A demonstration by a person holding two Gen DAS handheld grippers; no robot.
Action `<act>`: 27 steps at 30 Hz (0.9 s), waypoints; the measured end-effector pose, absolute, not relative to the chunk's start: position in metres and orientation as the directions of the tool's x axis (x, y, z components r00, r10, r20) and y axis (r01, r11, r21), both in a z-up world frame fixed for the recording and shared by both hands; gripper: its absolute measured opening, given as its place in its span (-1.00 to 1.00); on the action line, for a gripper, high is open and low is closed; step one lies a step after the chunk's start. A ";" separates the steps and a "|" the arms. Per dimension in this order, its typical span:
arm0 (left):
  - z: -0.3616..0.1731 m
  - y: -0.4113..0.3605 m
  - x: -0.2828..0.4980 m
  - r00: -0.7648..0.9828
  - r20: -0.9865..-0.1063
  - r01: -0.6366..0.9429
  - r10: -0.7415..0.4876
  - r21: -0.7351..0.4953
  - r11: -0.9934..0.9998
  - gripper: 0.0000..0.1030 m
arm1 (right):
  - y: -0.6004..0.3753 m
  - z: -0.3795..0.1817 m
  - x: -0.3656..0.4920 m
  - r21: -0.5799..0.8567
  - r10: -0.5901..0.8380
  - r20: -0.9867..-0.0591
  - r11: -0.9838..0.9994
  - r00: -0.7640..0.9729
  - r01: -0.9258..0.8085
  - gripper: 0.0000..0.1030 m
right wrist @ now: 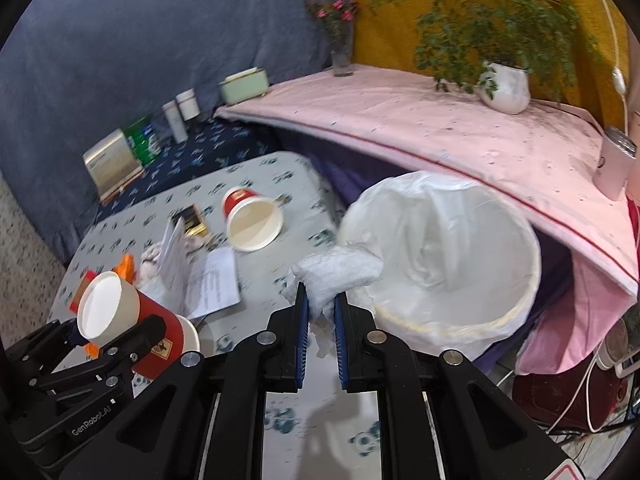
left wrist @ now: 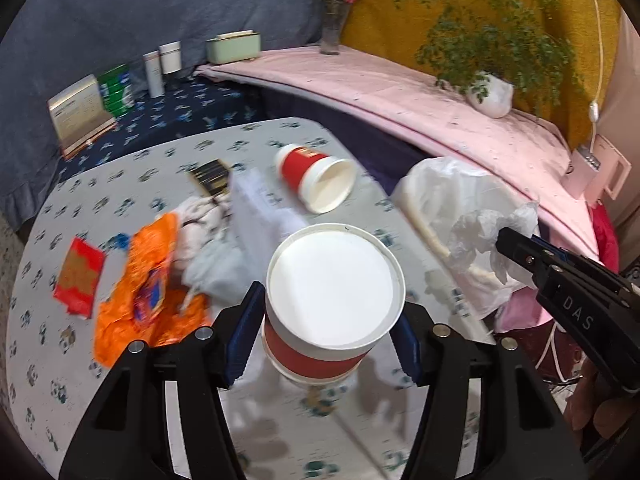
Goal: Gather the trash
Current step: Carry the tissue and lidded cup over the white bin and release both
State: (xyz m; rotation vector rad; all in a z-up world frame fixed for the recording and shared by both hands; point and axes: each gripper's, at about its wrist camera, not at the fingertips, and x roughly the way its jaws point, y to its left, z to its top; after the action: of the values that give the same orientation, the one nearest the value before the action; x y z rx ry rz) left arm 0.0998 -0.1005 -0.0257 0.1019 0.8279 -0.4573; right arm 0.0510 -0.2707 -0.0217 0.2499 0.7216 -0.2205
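Note:
My left gripper (left wrist: 334, 312) is shut on a red and white paper cup (left wrist: 336, 284), held above the table with one white round end facing the camera. The same cup (right wrist: 132, 320) shows at the lower left of the right wrist view. My right gripper (right wrist: 320, 300) is shut on a crumpled white plastic wrapper (right wrist: 340, 272), just left of the white bag-lined bin (right wrist: 500, 240). That bin (left wrist: 440, 184) stands off the table's right edge. On the table lie a second red cup (left wrist: 316, 178) on its side, an orange wrapper (left wrist: 140, 280), a red packet (left wrist: 78, 276) and white papers (left wrist: 260, 208).
The patterned table (left wrist: 120, 200) ends close to the bin. Behind runs a pink-covered ledge (right wrist: 400, 120) with a potted plant (right wrist: 504, 88) and a vase (right wrist: 342, 56). Boxes and bottles (left wrist: 154, 72) stand on a dark blue cloth at the back left. Cables (right wrist: 588, 400) lie at the lower right.

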 end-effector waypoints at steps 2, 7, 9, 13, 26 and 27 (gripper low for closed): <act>-0.019 -0.121 0.102 0.572 -0.722 0.466 -0.389 -0.105 0.879 0.09 | -0.288 -0.016 0.048 0.142 -0.146 -0.663 0.938 0.734 0.316 -0.78; -0.011 -0.171 0.112 0.538 -0.707 0.539 -0.459 -0.131 0.832 0.09 | -0.332 -0.007 0.044 0.141 -0.212 -0.647 0.911 0.732 0.388 -0.78; -0.012 -0.191 0.117 0.525 -0.708 0.563 -0.472 -0.126 0.817 0.09 | -0.349 -0.008 0.045 0.128 -0.242 -0.646 0.900 0.724 0.416 -0.78; -0.016 -0.233 0.125 0.494 -0.705 0.626 -0.509 -0.118 0.771 0.10 | -0.374 -0.016 0.049 0.127 -0.265 -0.654 0.885 0.708 0.448 -0.78; -0.054 -0.292 0.165 0.392 -0.765 0.661 -0.511 -0.152 0.735 0.28 | -0.417 -0.039 0.072 0.127 -0.309 -0.676 0.845 0.669 0.519 -0.37; -0.055 -0.289 0.168 0.396 -0.767 0.647 -0.505 -0.157 0.746 0.33 | -0.417 -0.037 0.072 0.118 -0.327 -0.671 0.839 0.666 0.531 -0.28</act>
State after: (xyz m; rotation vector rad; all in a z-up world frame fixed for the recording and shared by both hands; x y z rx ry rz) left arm 0.1676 -0.2891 -0.0551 0.1773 0.9041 -0.7349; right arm 0.0716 -0.4174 -0.0371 0.3180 0.6877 -0.4935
